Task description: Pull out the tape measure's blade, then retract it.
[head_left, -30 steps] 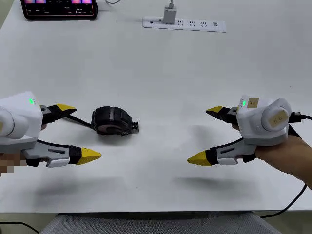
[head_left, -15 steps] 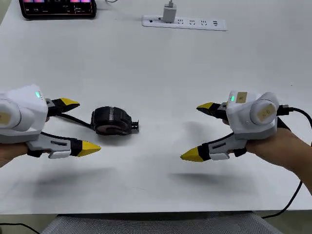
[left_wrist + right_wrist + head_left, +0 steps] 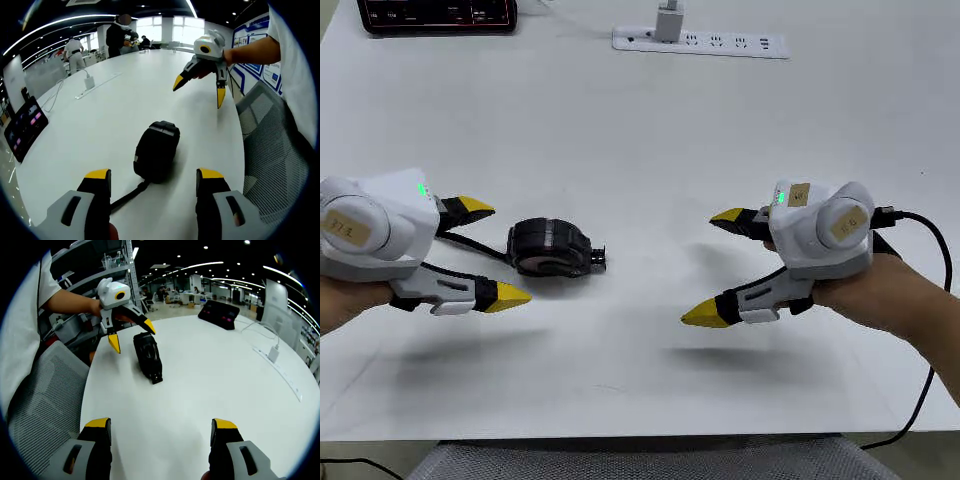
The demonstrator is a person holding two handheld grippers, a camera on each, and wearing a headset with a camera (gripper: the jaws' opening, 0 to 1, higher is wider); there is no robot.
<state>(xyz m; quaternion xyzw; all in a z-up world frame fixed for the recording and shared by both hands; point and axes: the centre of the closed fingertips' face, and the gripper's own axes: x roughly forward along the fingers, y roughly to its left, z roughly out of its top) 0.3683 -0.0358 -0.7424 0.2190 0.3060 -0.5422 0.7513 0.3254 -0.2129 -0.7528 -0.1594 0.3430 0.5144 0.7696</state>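
Head view — one tape measure (image 3: 551, 248), left gripper (image 3: 503, 252), right gripper (image 3: 704, 267) — both jaws wide apart, empty

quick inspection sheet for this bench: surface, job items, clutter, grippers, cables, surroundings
surface: white table, gripper shadows on it
job's things: black tape measure, blade in, strap running toward the left gripper
clutter: power strip and dark tablet at the far edge
grippers: left gripper open, close to the tape measure; right gripper open, well apart from it
cables: black cable off the right gripper
surroundings: mesh chair; people beyond the table
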